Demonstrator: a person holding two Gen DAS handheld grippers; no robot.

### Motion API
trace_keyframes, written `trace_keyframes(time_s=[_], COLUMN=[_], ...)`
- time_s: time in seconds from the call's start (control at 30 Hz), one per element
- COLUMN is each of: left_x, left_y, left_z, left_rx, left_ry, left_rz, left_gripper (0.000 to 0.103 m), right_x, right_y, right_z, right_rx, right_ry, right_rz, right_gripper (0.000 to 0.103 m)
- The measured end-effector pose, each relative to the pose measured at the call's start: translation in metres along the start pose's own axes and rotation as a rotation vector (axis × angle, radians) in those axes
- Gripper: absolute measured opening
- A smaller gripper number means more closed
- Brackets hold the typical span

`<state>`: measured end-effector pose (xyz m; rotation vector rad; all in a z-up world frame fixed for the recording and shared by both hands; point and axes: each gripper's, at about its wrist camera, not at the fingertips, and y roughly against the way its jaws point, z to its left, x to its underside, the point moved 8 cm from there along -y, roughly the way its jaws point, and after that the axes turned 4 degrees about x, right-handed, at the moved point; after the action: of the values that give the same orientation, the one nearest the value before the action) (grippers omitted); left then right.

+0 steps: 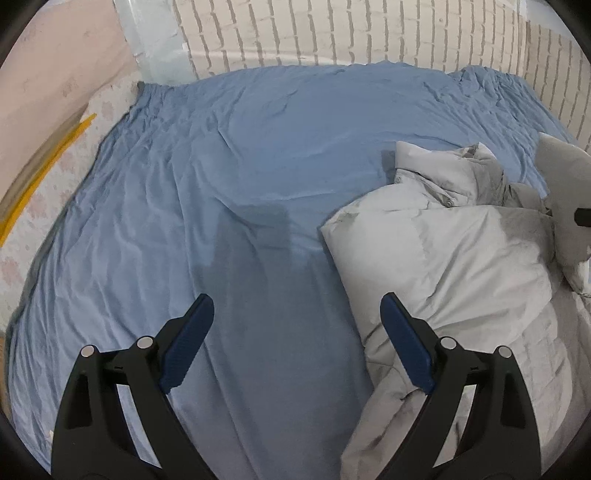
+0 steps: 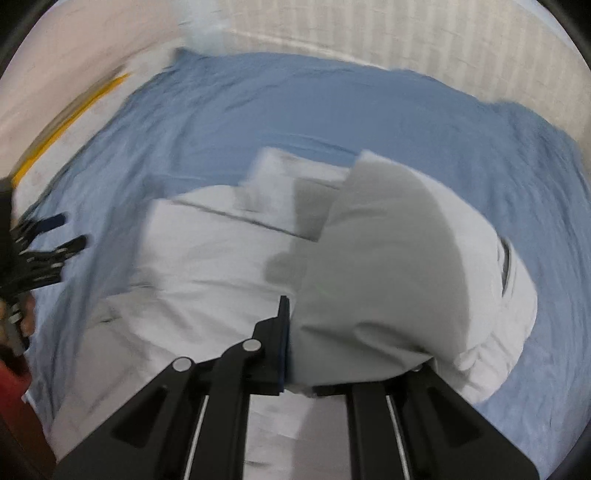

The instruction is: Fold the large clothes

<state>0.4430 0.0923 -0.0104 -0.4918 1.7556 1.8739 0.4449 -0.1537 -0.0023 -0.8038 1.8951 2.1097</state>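
A pale grey padded jacket [image 1: 443, 251] lies crumpled on a blue bedsheet [image 1: 240, 147], collar towards the wall. My left gripper [image 1: 295, 299] hovers open over bare sheet, with the jacket's edge just beside its right finger and nothing between the fingers. The right wrist view is blurred by motion. There my right gripper [image 2: 290, 314] is shut on a flap of the jacket [image 2: 388, 258], which is lifted above the jacket's body [image 2: 207, 266] and drapes over and hides the right finger. The left gripper [image 2: 55, 236] shows at that view's left edge.
A white brick wall [image 1: 332, 33] runs along the bed's far side and a pinkish wall [image 1: 55, 55] stands at the left. A yellow strip [image 1: 44, 162] lies past the sheet's left edge. A hand [image 2: 26, 317] holds the left gripper.
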Motion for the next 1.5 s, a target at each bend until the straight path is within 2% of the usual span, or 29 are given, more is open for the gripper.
trace_keyframes(time_s=[0.1,0.13,0.2,0.27,0.3,0.33,0.4,0.5,0.57,0.63,0.67,0.7,0.73,0.77,0.8,0.97,1.1,1.17,1.2,1.23,1.3,1.37,1.5], left_x=[0.001,0.001,0.004,0.008,0.009,0.011,0.013,0.013,0.013,0.011,0.010,0.008,0.007,0.005,0.003,0.003,-0.005,-0.012,-0.015,-0.018,-0.018,-0.018,-0.004], left_y=[0.002,0.003,0.003,0.001,0.001,0.001,0.002,0.003,0.003,0.003,0.003,0.003,0.003,0.003,0.003,-0.001,-0.004,-0.011,-0.017,-0.023,-0.040,-0.043,-0.008], left_z=[0.005,0.006,0.005,0.002,0.000,-0.003,-0.009,-0.019,-0.033,-0.047,-0.055,-0.068,-0.078,-0.090,-0.107,-0.178,-0.229,-0.247,-0.253,-0.256,-0.258,-0.242,-0.178], left_rx=[0.002,0.007,0.016,0.007,0.004,-0.003,-0.015,-0.002,0.017,0.036,0.047,0.070,0.088,0.110,0.133,0.193,0.261,0.258,0.251,0.247,0.273,0.300,0.407], left_ry=[0.018,0.025,0.023,0.003,-0.008,-0.029,-0.059,-0.064,-0.068,-0.079,-0.085,-0.088,-0.090,-0.097,-0.115,-0.211,-0.233,-0.235,-0.230,-0.224,-0.190,-0.104,0.151], left_rz=[0.007,0.010,0.018,0.027,0.030,0.032,0.031,0.038,0.041,0.040,0.040,0.041,0.042,0.042,0.038,0.042,0.035,0.028,0.038,0.048,0.107,0.122,0.036], left_gripper=[0.091,0.091,0.091,0.091,0.091,0.091,0.091,0.091,0.091,0.091,0.091,0.091,0.091,0.091,0.091,0.091,0.091,0.091,0.088,0.079,0.021,0.018,0.016], right_x=[0.004,0.012,0.018,0.024,0.025,0.028,0.029,0.044,0.056,0.070,0.076,0.083,0.092,0.096,0.103,0.115,0.120,0.120,0.118,0.118,0.121,0.122,0.124], right_y=[-0.031,-0.046,-0.056,-0.051,-0.043,-0.030,-0.013,0.013,0.025,0.031,0.032,0.029,0.024,0.016,0.011,-0.012,-0.021,-0.024,-0.027,-0.027,-0.027,-0.026,-0.027], right_z=[0.022,0.025,0.025,0.024,0.023,0.021,0.019,-0.008,-0.035,-0.076,-0.094,-0.112,-0.127,-0.135,-0.146,-0.167,-0.172,-0.172,-0.171,-0.171,-0.172,-0.170,-0.166], right_rx=[0.047,0.057,0.052,-0.004,-0.029,-0.035,-0.030,0.000,0.074,0.188,0.239,0.285,0.309,0.316,0.319,0.305,0.278,0.266,0.265,0.261,0.259,0.255,0.268], right_ry=[0.068,0.073,0.056,0.009,-0.004,0.001,0.006,-0.026,-0.034,-0.076,-0.093,-0.112,-0.132,-0.158,-0.190,-0.271,-0.318,-0.330,-0.335,-0.340,-0.345,-0.346,-0.322], right_rz=[0.078,0.130,0.153,0.155,0.152,0.143,0.130,0.127,0.107,0.099,0.101,0.107,0.122,0.137,0.144,0.129,0.121,0.119,0.118,0.116,0.112,0.109,0.099], right_gripper=[0.008,0.008,0.011,0.035,0.060,0.071,0.071,0.073,0.075,0.075,0.075,0.067,0.033,0.011,0.001,0.001,0.004,0.004,0.004,0.004,0.004,0.004,0.004])
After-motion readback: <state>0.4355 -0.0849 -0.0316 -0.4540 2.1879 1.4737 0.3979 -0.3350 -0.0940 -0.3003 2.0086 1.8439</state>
